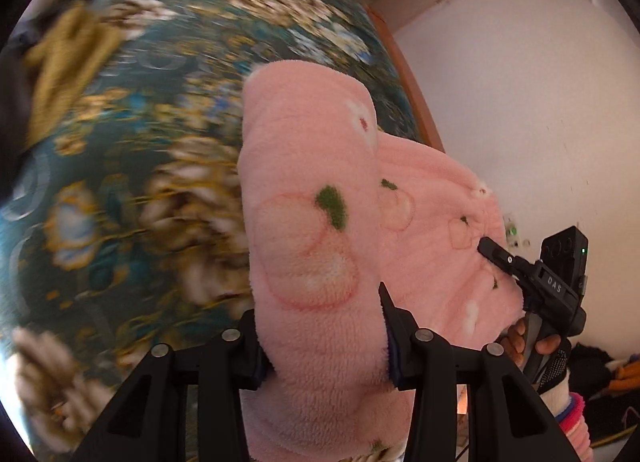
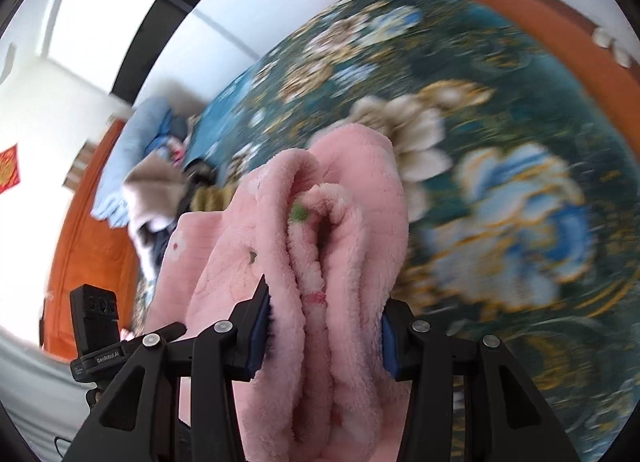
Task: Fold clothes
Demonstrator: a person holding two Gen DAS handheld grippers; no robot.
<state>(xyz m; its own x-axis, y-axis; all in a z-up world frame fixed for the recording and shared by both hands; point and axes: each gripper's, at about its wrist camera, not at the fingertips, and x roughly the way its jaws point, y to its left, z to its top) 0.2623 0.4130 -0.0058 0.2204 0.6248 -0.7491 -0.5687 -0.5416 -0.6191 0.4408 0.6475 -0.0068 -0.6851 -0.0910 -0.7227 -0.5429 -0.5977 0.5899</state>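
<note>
Beneath you lies a teal floral bedspread (image 1: pixel 120 149), blurred. Your left gripper (image 1: pixel 324 326) and right gripper (image 2: pixel 326 326) each clamp a thick bunch of the pink fleece garment (image 1: pixel 312 197), printed with peaches and green leaves, held above the bed. Lettering on the right gripper's body reads "DAS".
</note>
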